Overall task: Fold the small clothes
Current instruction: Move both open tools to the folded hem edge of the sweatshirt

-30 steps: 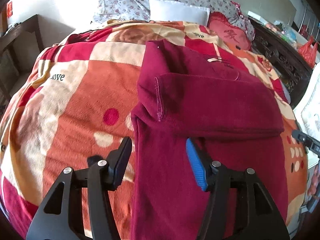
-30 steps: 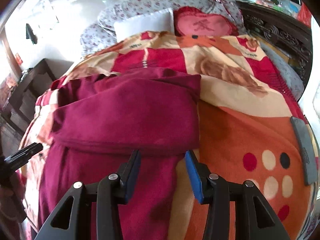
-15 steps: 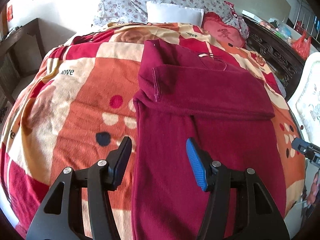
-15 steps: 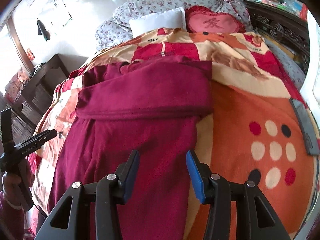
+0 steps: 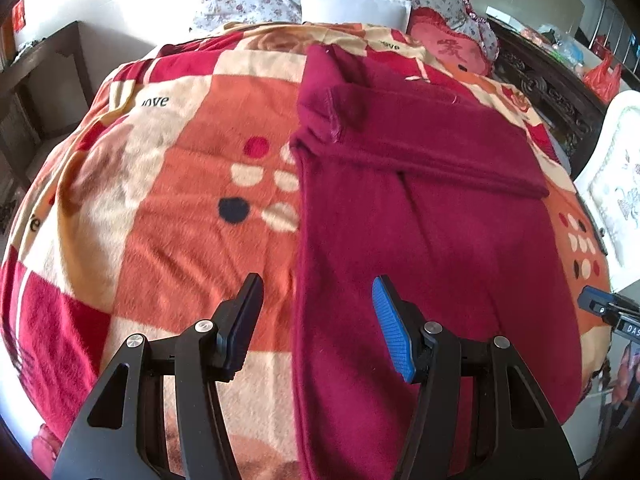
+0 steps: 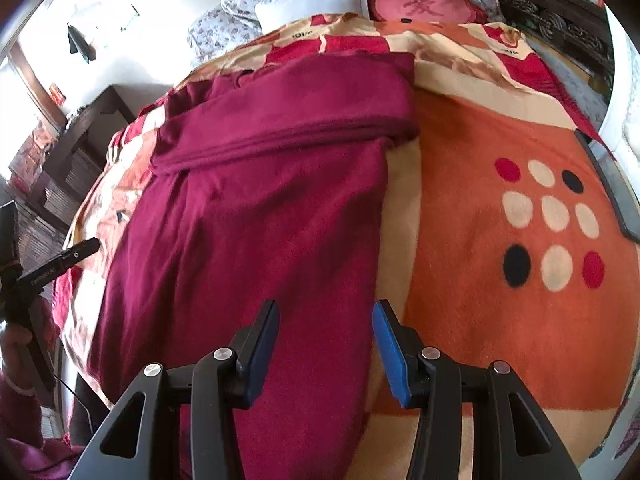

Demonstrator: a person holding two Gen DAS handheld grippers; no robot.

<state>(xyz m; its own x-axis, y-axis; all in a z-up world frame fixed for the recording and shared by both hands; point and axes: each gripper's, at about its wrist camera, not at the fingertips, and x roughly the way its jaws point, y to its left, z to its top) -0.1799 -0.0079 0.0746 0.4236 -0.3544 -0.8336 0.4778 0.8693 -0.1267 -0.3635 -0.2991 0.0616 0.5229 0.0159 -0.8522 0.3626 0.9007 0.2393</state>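
On the bed's patterned blanket [image 5: 168, 208] the dark red garment [image 5: 432, 240] lies lengthwise, its far part already folded across. Both tools hover released, holding nothing: the left tool [image 5: 316, 320] straddles the garment's left edge, the right tool [image 6: 324, 340] its right edge. Best to grip both near corners evenly, then carry them toward the far fold without dragging.

Bright daylight — blown-out upper left, fisheye-warped edges
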